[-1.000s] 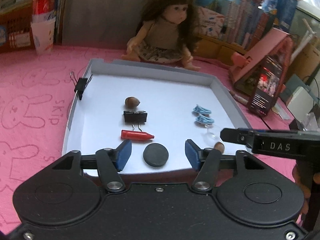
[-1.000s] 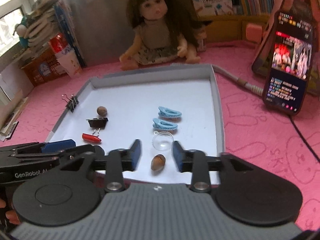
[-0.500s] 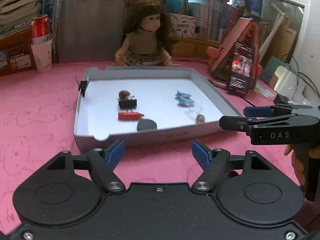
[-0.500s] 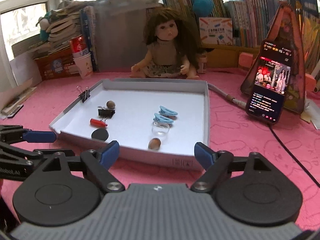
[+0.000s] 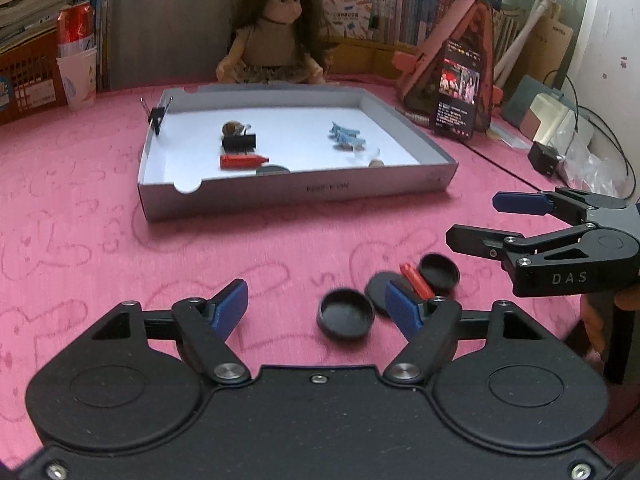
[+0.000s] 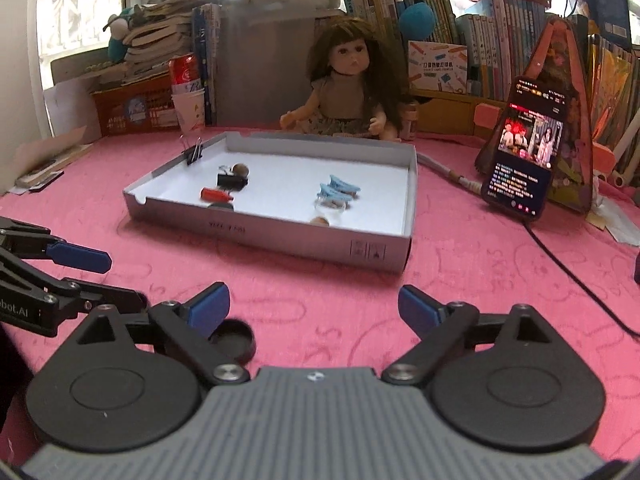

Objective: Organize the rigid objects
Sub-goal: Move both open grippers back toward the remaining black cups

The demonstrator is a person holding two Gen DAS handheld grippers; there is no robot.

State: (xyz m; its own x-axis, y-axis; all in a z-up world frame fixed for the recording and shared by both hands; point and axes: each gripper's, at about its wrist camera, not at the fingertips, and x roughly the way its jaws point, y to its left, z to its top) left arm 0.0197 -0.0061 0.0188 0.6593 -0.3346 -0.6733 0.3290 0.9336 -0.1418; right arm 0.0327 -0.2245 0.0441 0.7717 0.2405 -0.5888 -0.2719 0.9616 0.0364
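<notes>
Both grippers stand empty: left gripper (image 5: pixel 318 306) apart, right gripper (image 6: pixel 314 306) opening wider. We judge the next pick pending: a black cap (image 5: pixel 346 319) outside the tray (image 5: pixel 296 192).

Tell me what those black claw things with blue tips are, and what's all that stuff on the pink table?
They are grabbers a person holds, one per hand, each carrying a camera looking along its fingers. One picture looks over the left gripper, the other over the right gripper. Both hold nothing; the right one's jaws are opening. On the pink tablecloth lie black caps and a red piece. The grey tray holds a red crayon, binder clip, nuts and blue clips. A doll sits behind.
</notes>
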